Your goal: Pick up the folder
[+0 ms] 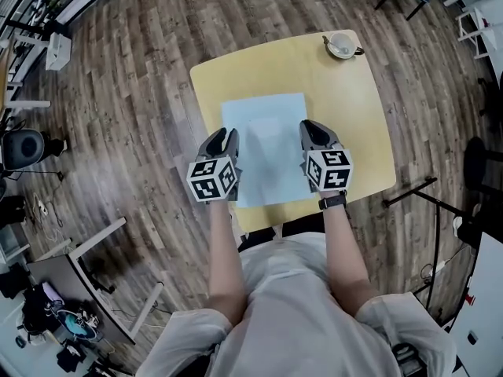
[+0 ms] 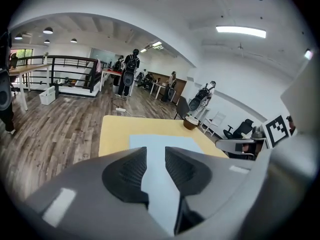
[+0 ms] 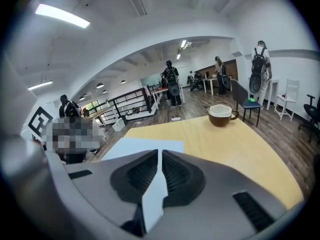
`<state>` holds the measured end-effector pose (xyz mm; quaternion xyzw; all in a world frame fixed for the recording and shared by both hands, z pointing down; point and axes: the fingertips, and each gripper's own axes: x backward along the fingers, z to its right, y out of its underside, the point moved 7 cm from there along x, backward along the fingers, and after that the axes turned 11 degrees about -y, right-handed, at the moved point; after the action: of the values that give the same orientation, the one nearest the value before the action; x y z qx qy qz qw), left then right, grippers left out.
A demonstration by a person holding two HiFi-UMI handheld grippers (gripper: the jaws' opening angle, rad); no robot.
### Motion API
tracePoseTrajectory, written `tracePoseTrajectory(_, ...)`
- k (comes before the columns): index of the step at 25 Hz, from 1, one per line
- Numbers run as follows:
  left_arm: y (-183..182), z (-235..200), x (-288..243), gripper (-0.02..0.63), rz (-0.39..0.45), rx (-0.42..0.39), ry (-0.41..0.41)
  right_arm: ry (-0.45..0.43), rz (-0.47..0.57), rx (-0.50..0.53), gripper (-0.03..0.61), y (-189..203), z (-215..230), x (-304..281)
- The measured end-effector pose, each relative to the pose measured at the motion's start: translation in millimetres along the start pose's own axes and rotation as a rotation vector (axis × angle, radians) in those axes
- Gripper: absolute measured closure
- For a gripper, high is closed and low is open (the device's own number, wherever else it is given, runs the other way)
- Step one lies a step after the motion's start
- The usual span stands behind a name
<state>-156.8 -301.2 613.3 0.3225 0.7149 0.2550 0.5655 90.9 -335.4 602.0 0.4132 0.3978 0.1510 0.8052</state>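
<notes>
A pale blue folder [image 1: 267,144] lies flat on the yellow table [image 1: 354,108], and both grippers sit low over its near half. My left gripper [image 1: 225,138] is at the folder's left edge. In the left gripper view its jaws [image 2: 156,160] stand a little apart, the blue folder [image 2: 161,142] shows in the gap, and the pads do not press on it. My right gripper [image 1: 312,129] is at the folder's right edge. In the right gripper view its jaws [image 3: 160,163] are closed, with a thin pale strip of the folder [image 3: 154,200] pinched between the pads.
A cup [image 1: 341,45] with a pale drink stands at the table's far right corner, also seen as the cup [image 3: 221,115]. Wood floor surrounds the table. A desk [image 1: 55,277] is at the lower left and a black stand [image 1: 428,199] at the right. People stand far back in the room.
</notes>
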Motion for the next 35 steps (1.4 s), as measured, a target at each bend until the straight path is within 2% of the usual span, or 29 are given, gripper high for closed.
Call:
tracePoseTrajectory(3, 8.3, -6.8, -4.6, 0.481, -0.043, 0.018, 0.004, 0.006, -0.010, -0.029, 0.565, 6.4, 4.6, -1.8)
tracePoseTrajectory(8, 18.2, -15.2, -9.4, 0.462, -0.091, 0.050, 0.024, -0.001, -0.038, -0.048, 0.561, 14.1, 7.6, -4.1)
tracePoseTrajectory(10, 20.4, -15.8, -12.6, 0.448, -0.100, 0.062, 0.029, 0.004, -0.053, -0.052, 0.512, 18.3, 11.2, -4.2)
tracePoseTrajectory(14, 23.3, -15.7, -18.0, 0.416, -0.117, 0.079, 0.037, 0.006, -0.083, -0.072, 0.452, 27.6, 18.1, -4.4)
tracePoseTrajectory(19, 34.5, -18.3, -26.1, 0.343, -0.189, 0.115, 0.051, -0.024, -0.125, -0.095, 0.357, 39.9, 20.0, -10.9)
tracePoseTrajectory(28, 47.0, -17.2, -34.5, 0.213, -0.246, 0.224, 0.139, -0.138, -0.113, -0.300, 0.262, 64.6, 21.4, -21.9)
tracePoseTrajectory(35, 56.2, -10.2, -41.8, 0.186, -0.307, 0.203, 0.184, -0.182, -0.108, -0.436, 0.249, 74.8, 25.7, -27.7)
